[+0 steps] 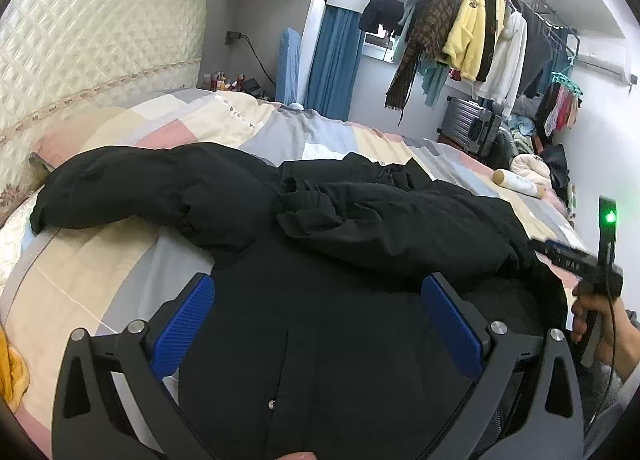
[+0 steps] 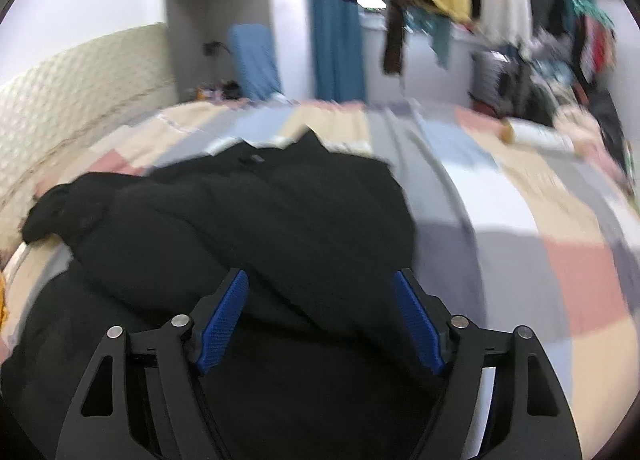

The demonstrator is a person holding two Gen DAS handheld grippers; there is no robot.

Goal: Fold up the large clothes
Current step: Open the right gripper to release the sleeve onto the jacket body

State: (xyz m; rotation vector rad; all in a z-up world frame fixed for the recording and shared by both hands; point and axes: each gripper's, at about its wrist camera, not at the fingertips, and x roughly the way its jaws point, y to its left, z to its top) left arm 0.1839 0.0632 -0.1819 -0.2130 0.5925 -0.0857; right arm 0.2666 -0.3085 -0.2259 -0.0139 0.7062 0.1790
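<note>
Between the blue pads of the left gripper point(image 1: 318, 324) we see only the flat back of the black coat point(image 1: 320, 340); the jaws stand wide apart and close on nothing, hovering over the cloth. The right gripper point(image 2: 320, 316) also has its jaws spread, a little less widely, with the dark fabric showing beneath the gap and no fold pinched between the pads. From the left wrist view we catch the right tool's body at the far right edge, with a green light on it, gripped by a hand point(image 1: 596, 316).

The black coat lies spread across the bed point(image 1: 100, 260), on a bedspread of beige, pink, grey and pale blue squares. One sleeve point(image 1: 132, 183) stretches out to the left toward the quilted headboard point(image 1: 92, 51); the other sleeve point(image 1: 384, 215) is laid across the body of the coat, its gathered cuff near the middle. The right wrist view is blurred, yet we make out the coat bunched on the left half of the bed.

Further out, a white cylinder with a tan end point(image 1: 516, 181) rests on the far side of the bed. Beyond it, a rail of hanging clothes point(image 1: 472, 27) runs along the wall, with a yellow jacket among them, and a blue curtain point(image 1: 332, 63) hangs by the window.
</note>
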